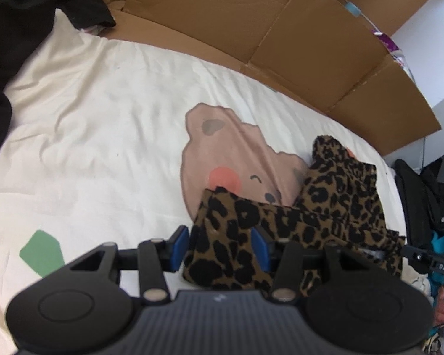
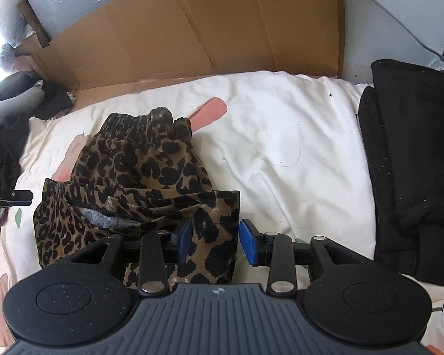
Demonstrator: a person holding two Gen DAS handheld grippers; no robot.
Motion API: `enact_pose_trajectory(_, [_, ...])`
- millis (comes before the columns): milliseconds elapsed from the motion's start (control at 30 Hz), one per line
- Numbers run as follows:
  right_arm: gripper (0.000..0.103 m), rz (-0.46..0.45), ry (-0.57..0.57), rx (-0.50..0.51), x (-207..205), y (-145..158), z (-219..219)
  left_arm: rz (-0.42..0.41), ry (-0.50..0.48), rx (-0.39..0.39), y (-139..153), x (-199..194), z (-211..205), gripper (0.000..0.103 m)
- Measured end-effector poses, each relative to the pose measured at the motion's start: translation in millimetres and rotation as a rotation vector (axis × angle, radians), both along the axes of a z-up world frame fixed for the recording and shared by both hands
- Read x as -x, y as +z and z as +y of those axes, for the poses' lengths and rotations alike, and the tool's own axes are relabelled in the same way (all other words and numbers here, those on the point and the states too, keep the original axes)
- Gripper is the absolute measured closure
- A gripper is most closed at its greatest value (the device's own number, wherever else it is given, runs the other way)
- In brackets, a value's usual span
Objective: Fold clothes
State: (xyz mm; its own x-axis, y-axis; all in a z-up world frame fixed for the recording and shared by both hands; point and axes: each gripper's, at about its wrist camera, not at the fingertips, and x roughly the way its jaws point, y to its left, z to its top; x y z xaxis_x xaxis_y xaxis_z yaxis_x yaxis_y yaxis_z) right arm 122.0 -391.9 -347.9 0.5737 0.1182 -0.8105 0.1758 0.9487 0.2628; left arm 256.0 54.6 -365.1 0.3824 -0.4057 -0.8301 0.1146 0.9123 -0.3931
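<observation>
Left wrist view first: left gripper (image 1: 220,247) low in the frame, blue pads (image 1: 179,247) spread with a corner of the leopard-print garment (image 1: 325,204) lying between them, cloth brushing the right pad but not visibly clamped. Garment bunched at lower right of the frame, on the cream bedsheet (image 1: 103,118), partly over the printed bear (image 1: 236,153); long axis running from the pads up and rightward to a rumpled peak at mid-right. Cardboard (image 1: 310,44) curved across the top, black clothing (image 1: 20,29) at upper left.

Right wrist view: right gripper (image 2: 214,241) also low centre, jaws spread, a second corner of the leopard-print garment (image 2: 139,171) draped over the left pad (image 2: 185,236) and filling most of the gap; right pad bare against the bedsheet (image 2: 281,136). Bulk of the fabric up and left of the fingers, elastic waistband at upper centre-left. Folded black pile (image 2: 408,162) at far right.

Judgement: both grippers equally near, each straddling one near corner; closing needed before any lift away toward the waistband.
</observation>
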Motion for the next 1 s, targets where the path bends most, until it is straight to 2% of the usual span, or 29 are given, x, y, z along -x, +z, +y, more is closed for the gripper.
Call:
enact_pose_trajectory(167, [0.063, -0.013, 0.019, 0.004, -4, -4, 0, -0.015, -0.021, 0.005, -7, -12, -6, 0.055])
enact_pose_trajectory(200, [0.073, -0.016, 0.023, 0.004, -5, -4, 0, -0.020, -0.029, 0.011, -8, -14, -8, 0.062])
enact_pose_trajectory(233, [0.091, -0.019, 0.028, 0.007, -5, -3, 1, -0.023, -0.039, 0.027, -9, -15, -8, 0.075])
enact_pose_trajectory(267, [0.095, -0.024, 0.032, 0.008, -5, -3, 1, -0.021, -0.045, 0.032, -10, -16, -9, 0.081])
enact_pose_trajectory(300, [0.099, -0.031, 0.033, 0.006, -5, -1, 0, -0.019, -0.050, 0.036, -11, -17, -10, 0.091])
enact_pose_trajectory(400, [0.101, -0.054, 0.036, 0.016, -3, 3, 0, -0.046, -0.049, 0.023, -9, -16, -9, 0.100])
enact_pose_trajectory(467, [0.101, -0.070, 0.027, 0.029, -2, 7, 0, -0.073, -0.042, 0.007, -6, -14, -8, 0.101])
enact_pose_trajectory(667, [0.102, -0.115, -0.022, 0.056, -1, 17, -3, -0.084, -0.009, 0.033, -1, -12, 0, 0.101])
enact_pose_trajectory(867, [0.102, -0.066, -0.019, 0.062, -13, 1, -4, -0.048, -0.023, -0.004, -10, -16, -5, 0.101])
enact_pose_trajectory(1000, [0.101, -0.025, -0.030, 0.040, -18, -15, -7, -0.042, -0.050, -0.042, -11, -16, -11, 0.095])
